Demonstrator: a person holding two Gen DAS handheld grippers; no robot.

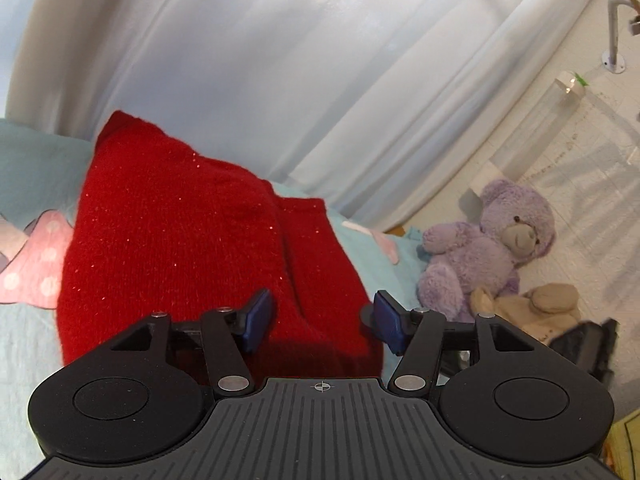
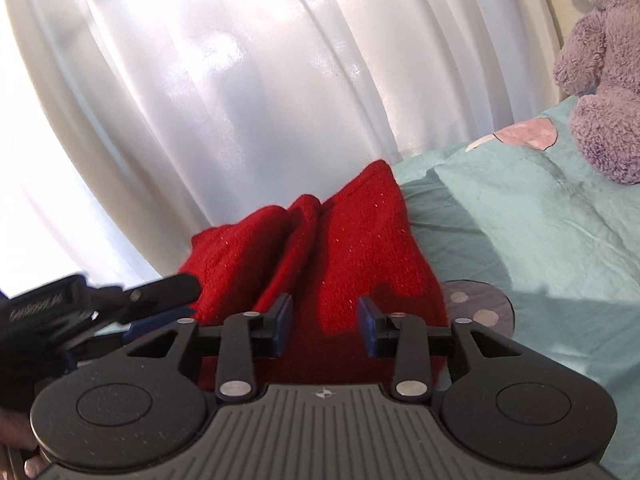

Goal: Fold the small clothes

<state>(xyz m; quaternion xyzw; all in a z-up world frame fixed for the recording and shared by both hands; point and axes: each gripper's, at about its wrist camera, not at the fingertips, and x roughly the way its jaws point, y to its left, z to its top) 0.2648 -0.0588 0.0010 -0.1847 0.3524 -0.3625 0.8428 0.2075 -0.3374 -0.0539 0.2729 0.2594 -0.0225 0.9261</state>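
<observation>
A red knitted garment (image 1: 192,248) lies folded on the light blue bedsheet (image 1: 32,168). My left gripper (image 1: 322,322) is open, its blue pads apart just above the garment's near edge, holding nothing. In the right wrist view the same red garment (image 2: 340,256) lies in thick folds ahead. My right gripper (image 2: 325,326) is open over its near edge, empty. The left gripper's body (image 2: 80,304) shows at the left edge of the right wrist view.
White curtains (image 1: 280,60) hang behind the bed. A purple teddy bear (image 1: 488,248) and a beige plush toy (image 1: 536,308) sit at the right by a white wall. The sheet (image 2: 540,216) carries pink and purple dotted prints (image 1: 36,264).
</observation>
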